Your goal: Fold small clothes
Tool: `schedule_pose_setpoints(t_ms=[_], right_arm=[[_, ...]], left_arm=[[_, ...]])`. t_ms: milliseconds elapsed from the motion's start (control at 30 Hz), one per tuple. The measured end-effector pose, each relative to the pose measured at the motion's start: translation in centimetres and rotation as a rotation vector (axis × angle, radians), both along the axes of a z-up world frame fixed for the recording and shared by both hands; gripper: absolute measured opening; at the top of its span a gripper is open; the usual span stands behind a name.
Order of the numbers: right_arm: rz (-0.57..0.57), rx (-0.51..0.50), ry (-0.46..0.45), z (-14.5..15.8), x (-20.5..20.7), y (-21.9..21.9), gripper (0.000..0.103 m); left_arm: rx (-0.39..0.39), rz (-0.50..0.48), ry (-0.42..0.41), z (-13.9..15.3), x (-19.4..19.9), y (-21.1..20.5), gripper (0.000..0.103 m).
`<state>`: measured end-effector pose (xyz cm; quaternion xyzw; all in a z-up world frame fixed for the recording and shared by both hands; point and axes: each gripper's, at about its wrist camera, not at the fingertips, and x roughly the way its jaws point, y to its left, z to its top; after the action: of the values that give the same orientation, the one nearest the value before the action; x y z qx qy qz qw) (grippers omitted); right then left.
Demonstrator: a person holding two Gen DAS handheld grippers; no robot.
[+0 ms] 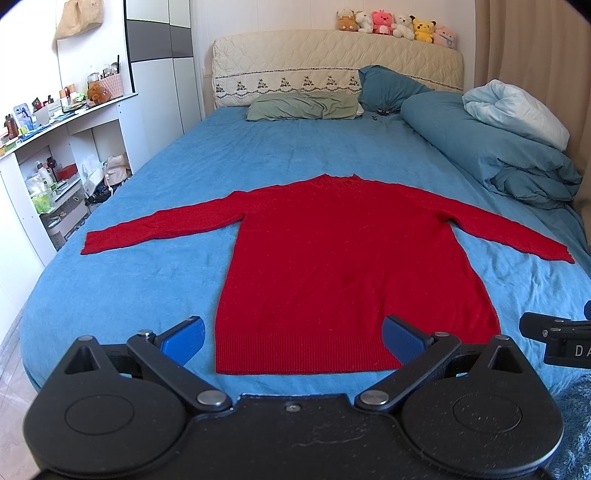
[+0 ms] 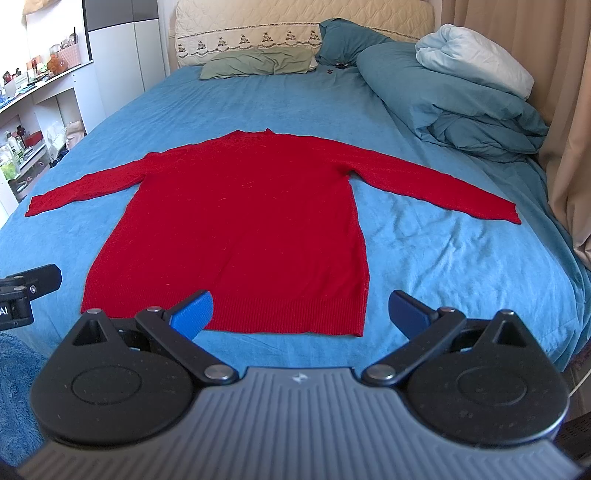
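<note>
A red long-sleeved sweater [image 1: 332, 254] lies flat on the blue bed sheet [image 1: 147, 295], both sleeves spread out sideways, hem toward me; it also shows in the right wrist view [image 2: 243, 221]. My left gripper [image 1: 293, 339] is open and empty, hovering just short of the hem, its blue pads [image 1: 184, 339] straddling the hem's left part. My right gripper [image 2: 301, 314] is open and empty near the hem's right corner. Part of the right gripper [image 1: 557, 339] shows at the left view's right edge; part of the left gripper [image 2: 26, 291] shows at the right view's left edge.
Pillows [image 1: 303, 105] and a bunched blue duvet [image 1: 498, 147] lie at the bed's head and right side. Plush toys [image 1: 395, 24] sit on the headboard. White shelves [image 1: 55, 155] with clutter stand left of the bed. A curtain [image 2: 535, 55] hangs on the right.
</note>
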<state>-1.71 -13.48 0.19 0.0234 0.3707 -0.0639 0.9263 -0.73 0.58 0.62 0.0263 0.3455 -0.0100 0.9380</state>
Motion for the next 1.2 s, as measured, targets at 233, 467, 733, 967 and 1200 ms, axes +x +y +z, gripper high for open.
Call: schedule_pose_setpoints(t_ms=[233, 467, 733, 967, 1200], right_arm=[[-0.001, -0.001, 0.001, 0.0, 0.0, 0.0, 0.103], [0.0, 0.0, 0.0, 0.0, 0.0, -0.1, 0.103], [0.001, 0.002, -0.002, 0.0, 0.0, 0.1, 0.103], [0.008, -0.007, -0.009, 0.2, -0.2, 0.7, 0.103], [0.009, -0.02, -0.037, 1.5, -0.6, 1.2, 0.103]], left_arm=[[0.0, 0.002, -0.001, 0.0, 0.0, 0.0, 0.103], [0.0, 0.001, -0.001, 0.1, 0.0, 0.0, 0.103], [0.0, 0.004, -0.002, 0.2, -0.1, 0.0, 0.103], [-0.008, 0.012, -0.014, 0.7, -0.4, 0.4, 0.103], [-0.026, 0.044, -0.057, 2.2, -1.3, 1.5, 0.103]])
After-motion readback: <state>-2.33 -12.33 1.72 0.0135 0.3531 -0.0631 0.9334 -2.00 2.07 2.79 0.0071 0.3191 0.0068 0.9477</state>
